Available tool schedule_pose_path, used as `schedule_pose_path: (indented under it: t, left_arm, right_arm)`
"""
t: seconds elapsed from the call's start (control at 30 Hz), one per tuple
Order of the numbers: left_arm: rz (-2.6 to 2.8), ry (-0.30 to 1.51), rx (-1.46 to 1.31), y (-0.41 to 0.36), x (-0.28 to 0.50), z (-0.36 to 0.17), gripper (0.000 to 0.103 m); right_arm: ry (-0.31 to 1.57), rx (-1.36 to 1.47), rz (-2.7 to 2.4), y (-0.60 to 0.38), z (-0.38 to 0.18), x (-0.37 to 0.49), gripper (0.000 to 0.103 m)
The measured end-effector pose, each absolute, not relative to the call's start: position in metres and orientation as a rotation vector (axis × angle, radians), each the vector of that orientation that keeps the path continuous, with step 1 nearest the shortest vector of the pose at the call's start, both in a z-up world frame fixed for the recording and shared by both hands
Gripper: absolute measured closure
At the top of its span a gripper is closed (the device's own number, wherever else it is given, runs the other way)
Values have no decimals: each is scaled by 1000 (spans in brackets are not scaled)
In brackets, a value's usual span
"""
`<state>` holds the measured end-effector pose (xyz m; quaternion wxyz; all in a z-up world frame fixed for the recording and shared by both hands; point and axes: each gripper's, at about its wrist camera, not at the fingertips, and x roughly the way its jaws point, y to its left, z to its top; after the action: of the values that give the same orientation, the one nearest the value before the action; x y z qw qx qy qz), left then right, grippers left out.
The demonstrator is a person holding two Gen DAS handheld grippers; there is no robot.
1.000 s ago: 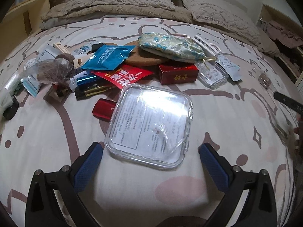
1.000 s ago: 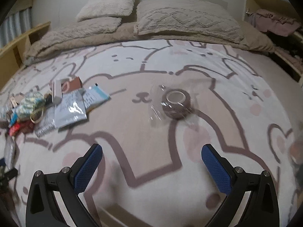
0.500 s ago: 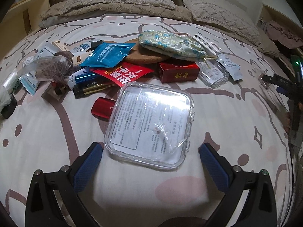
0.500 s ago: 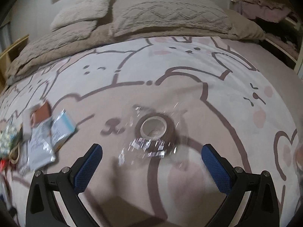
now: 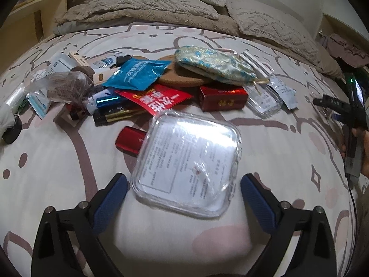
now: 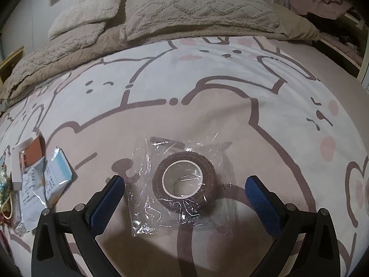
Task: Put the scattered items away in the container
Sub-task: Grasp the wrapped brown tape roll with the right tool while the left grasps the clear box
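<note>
- My left gripper has just been narrowing a little, yet its jaws are spread wide, with the near edge of the clear container lying between the blue pads; neither pad touches it.
- That container lies flat on the bedspread, with printed paper showing through its top. I cannot tell whether I am looking at a lid or a shallow box.
- A small red case is tucked partly under the container's far left edge.
- Beyond it the scattered items are heaped: a red box, a red packet with white characters, a blue packet, a patterned pouch on a round cork mat, and a clear bag of brown material to the left.
- My right gripper is released too, jaws wide, with a brown roll of tape in crinkled clear wrap between the pads, clear of both.
- The roll lies flat, its pale core facing up, well apart from the heap.
- At the left edge of the right wrist view sit white sachets and a small open carton.
- In the left wrist view the right gripper's black body shows at the right edge, a green light on it.
- Beige pillows lie at the head of the bed.
</note>
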<state>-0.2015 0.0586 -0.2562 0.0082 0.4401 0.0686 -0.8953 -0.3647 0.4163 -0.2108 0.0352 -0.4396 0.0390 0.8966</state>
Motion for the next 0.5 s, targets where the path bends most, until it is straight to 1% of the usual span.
schedule_pose_path:
  t: [0.1, 0.17, 0.23, 0.27, 0.33, 0.37, 0.4, 0.47, 0.5]
  left_arm:
    - [-2798, 213, 1366, 59, -204, -256, 4]
    - [-2793, 219, 1352, 56, -204, -255, 11]
    - [-2791, 244, 1336, 52, -203, -255, 22]
    - [-2789, 257, 1328, 50, -203, -254, 25]
    - [-2794, 274, 1320, 48, -202, -254, 25]
    - [-2796, 270, 1314, 48, -201, -253, 25]
    - [-2798, 261, 1307, 49, -200, -253, 25]
    - [-2801, 234, 1296, 52, -199, -253, 25]
    - [-2802, 227, 1292, 52, -199, -252, 25]
  right_arm:
    - [68, -1364, 2725, 412, -217, -365, 0]
    - [27, -1365, 2712, 408, -219, -365, 0]
    - [45, -1366, 2716, 410, -219, -365, 0]
    - [62, -1350, 2726, 412, -218, -363, 0]
    - [65, -1310, 2734, 412, -218, -360, 2]
    - [65, -1294, 2745, 412, -217, -358, 11]
    - [67, -1278, 2760, 412, -216, -356, 15]
    - [63, -1258, 2780, 411, -214, -354, 34]
    - [56, -1254, 2790, 409, -214, -353, 36]
